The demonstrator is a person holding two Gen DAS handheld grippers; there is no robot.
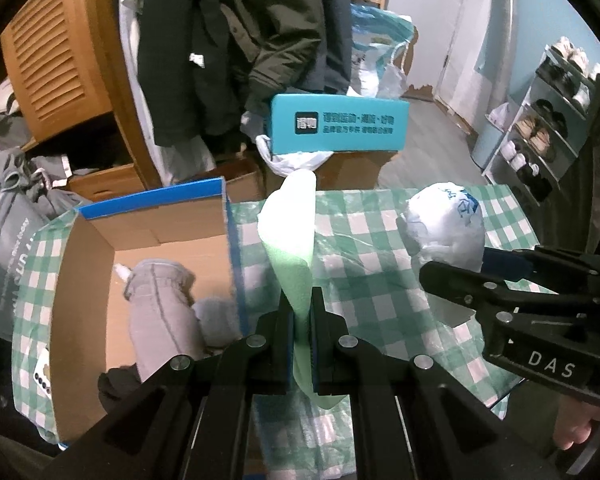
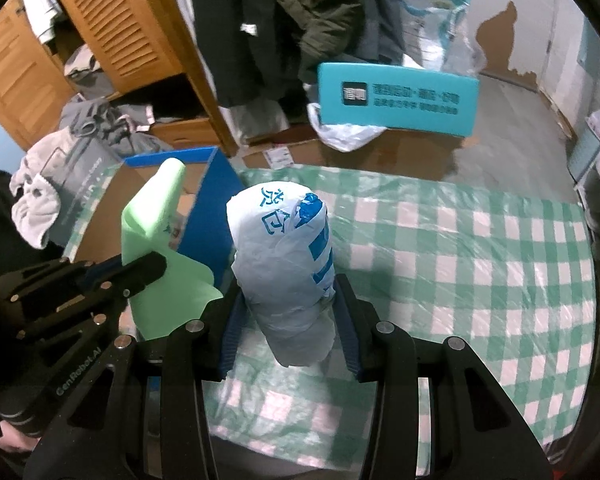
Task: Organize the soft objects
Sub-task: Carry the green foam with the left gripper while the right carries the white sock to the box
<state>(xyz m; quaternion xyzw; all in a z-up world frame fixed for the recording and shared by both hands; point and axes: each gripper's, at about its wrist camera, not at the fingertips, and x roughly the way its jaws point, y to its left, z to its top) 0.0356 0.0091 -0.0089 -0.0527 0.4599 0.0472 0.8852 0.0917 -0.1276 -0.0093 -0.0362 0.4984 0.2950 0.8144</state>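
My left gripper (image 1: 300, 316) is shut on a pale green foam sheet (image 1: 290, 224), which stands up above the checked tablecloth (image 1: 380, 304). Its green sheet (image 2: 156, 240) also shows at the left of the right wrist view. My right gripper (image 2: 286, 316) is shut on a white plastic bag bundle with blue print (image 2: 284, 256), lifted over the cloth. That same bundle (image 1: 444, 228) sits at the right of the left wrist view, beside the right gripper (image 1: 452, 276). An open cardboard box with blue trim (image 1: 148, 264) lies to the left, holding a grey rolled garment (image 1: 160, 312).
A teal box (image 1: 338, 122) rests on cartons beyond the table. Dark coats (image 1: 236, 40) hang beside a wooden louvred wardrobe (image 1: 56, 64). A shoe rack (image 1: 548, 120) stands at the right. Grey clothes and a bag (image 1: 12, 200) pile up at the left.
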